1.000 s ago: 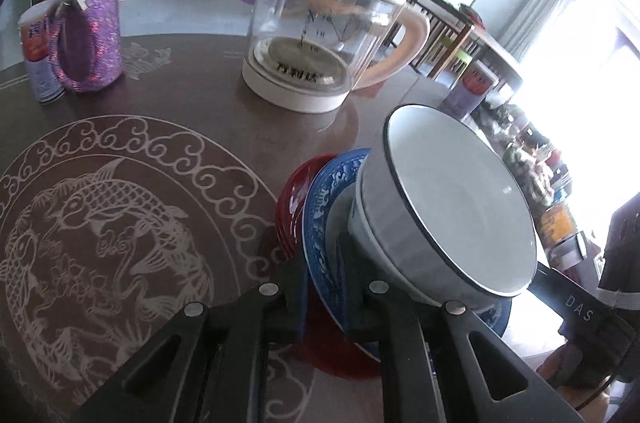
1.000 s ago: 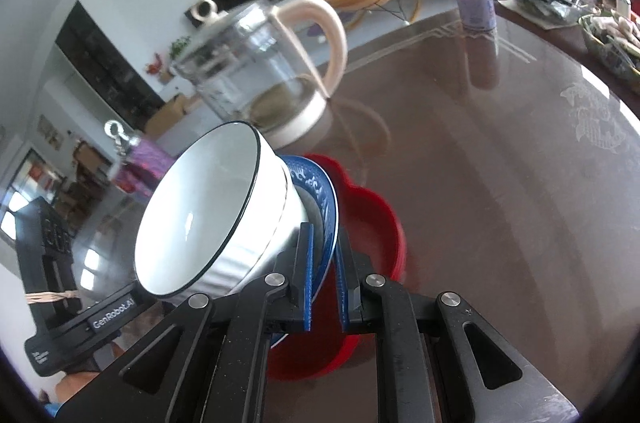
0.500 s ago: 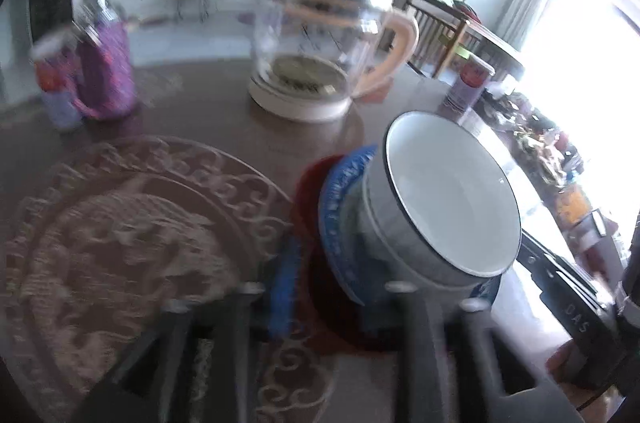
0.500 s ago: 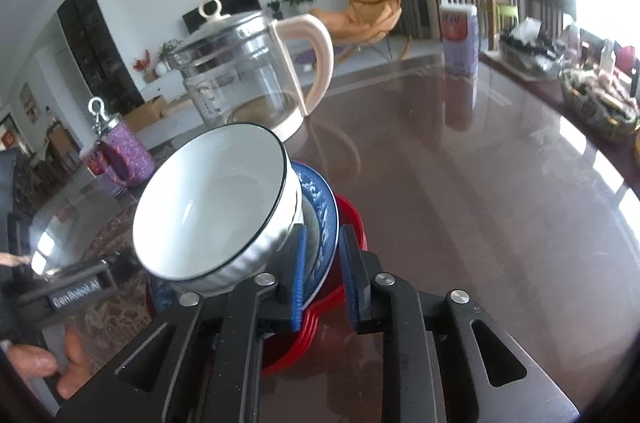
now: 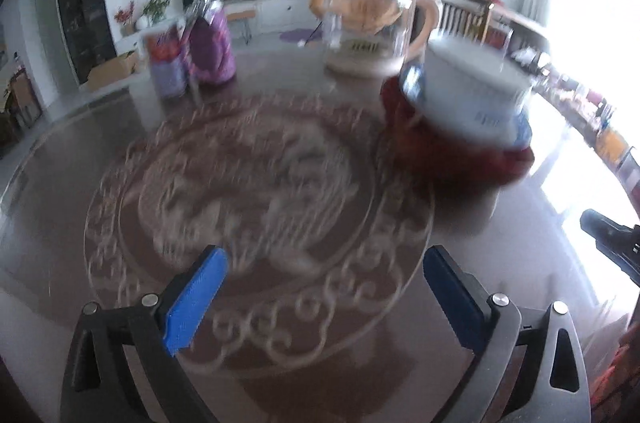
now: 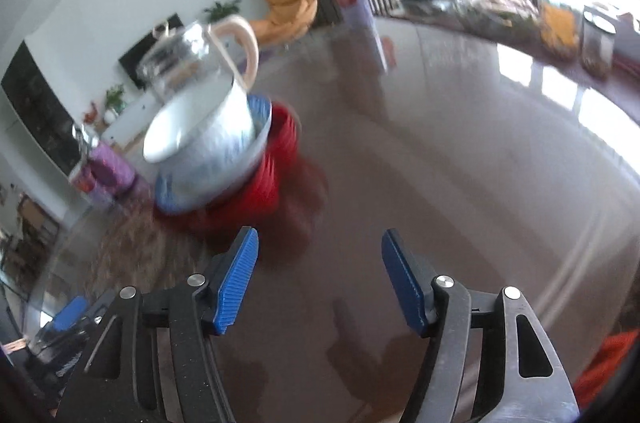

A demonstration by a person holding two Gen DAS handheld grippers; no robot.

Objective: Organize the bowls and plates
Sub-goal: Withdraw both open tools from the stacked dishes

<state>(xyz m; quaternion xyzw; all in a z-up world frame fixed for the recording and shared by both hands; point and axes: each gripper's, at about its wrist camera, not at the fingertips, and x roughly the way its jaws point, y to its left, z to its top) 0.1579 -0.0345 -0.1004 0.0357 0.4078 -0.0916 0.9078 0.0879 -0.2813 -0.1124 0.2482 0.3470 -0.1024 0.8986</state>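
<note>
A white bowl point(image 5: 472, 91) sits on a blue plate point(image 5: 524, 131), which sits on a red plate point(image 5: 460, 159), stacked on the brown table. The stack also shows in the right wrist view: bowl point(image 6: 200, 135), blue plate point(image 6: 256, 119), red plate point(image 6: 276, 167). My left gripper point(image 5: 320, 295) is open and empty, back from the stack and to its left. My right gripper point(image 6: 320, 275) is open and empty, back from the stack and to its right. Both views are blurred by motion.
A glass kettle point(image 5: 372, 23) with a cream handle stands behind the stack. A purple bottle point(image 5: 212, 43) and a can point(image 5: 166, 67) stand at the far left. A tall can point(image 6: 356, 7) and clutter point(image 6: 520, 11) line the table's far right edge.
Both grippers have let go of the plate rims, opened wide and pulled back. The stack now rests on the table by itself.
</note>
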